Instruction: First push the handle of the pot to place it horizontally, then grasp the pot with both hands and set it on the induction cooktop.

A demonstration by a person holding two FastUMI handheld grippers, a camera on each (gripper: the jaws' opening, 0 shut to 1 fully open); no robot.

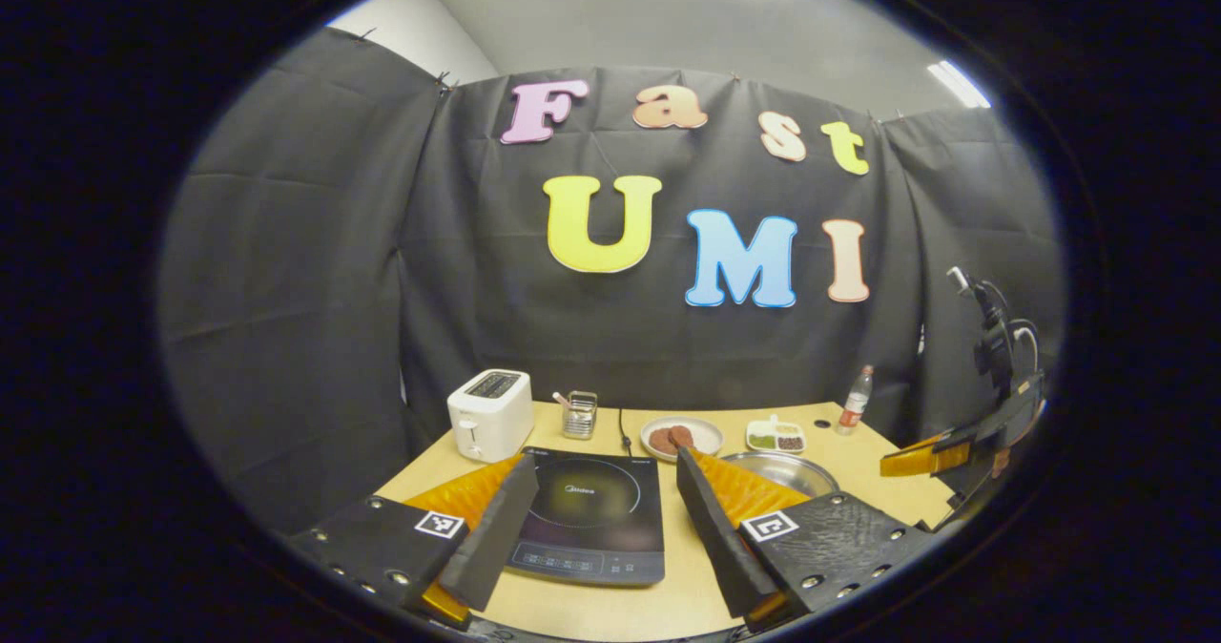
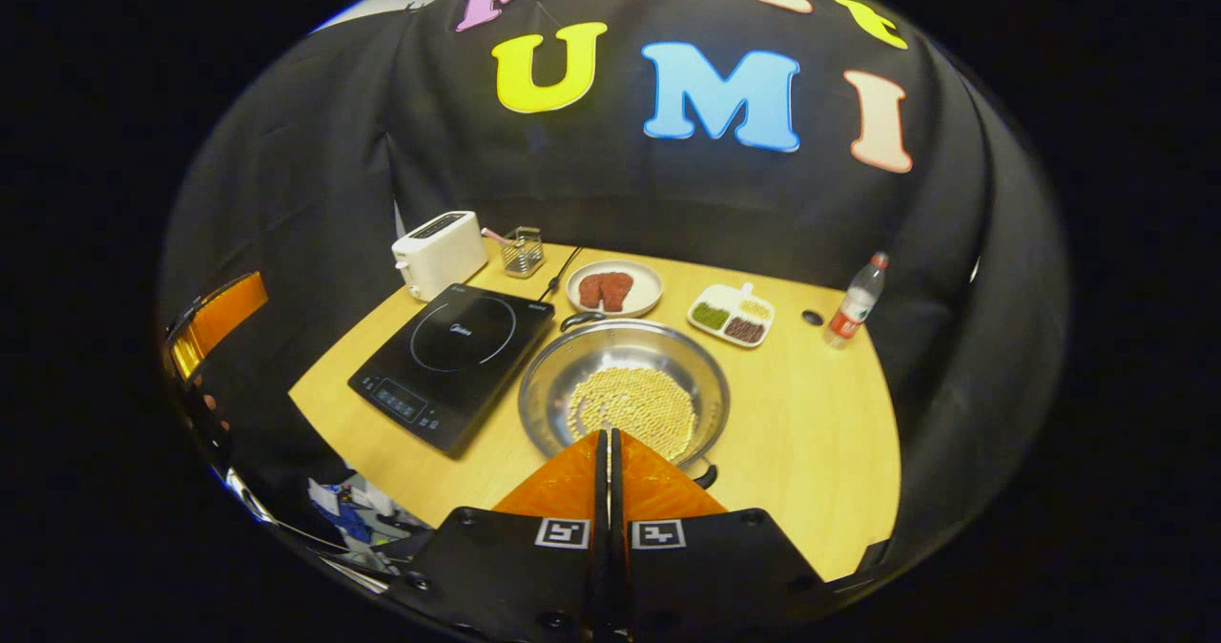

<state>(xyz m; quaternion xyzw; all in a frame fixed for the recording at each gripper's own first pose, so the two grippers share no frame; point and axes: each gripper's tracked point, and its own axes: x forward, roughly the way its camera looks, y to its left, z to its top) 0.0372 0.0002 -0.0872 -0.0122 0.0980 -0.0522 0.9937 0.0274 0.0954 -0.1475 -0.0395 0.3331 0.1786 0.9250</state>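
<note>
Left tongs (image 1: 601, 476) wide open over the cooktop (image 1: 587, 519). Right tongs (image 2: 606, 447) shut tight, holding nothing, at 6 o'clock of the pot (image 2: 625, 385).

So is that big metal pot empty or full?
Neither: the pot holds a shallow layer of small yellowish grains over its bottom, with its walls bare above.

brand: "Midea" | on: induction cooktop (image 1: 589, 514), centre of its cooking ring | other text: unreadable
</note>
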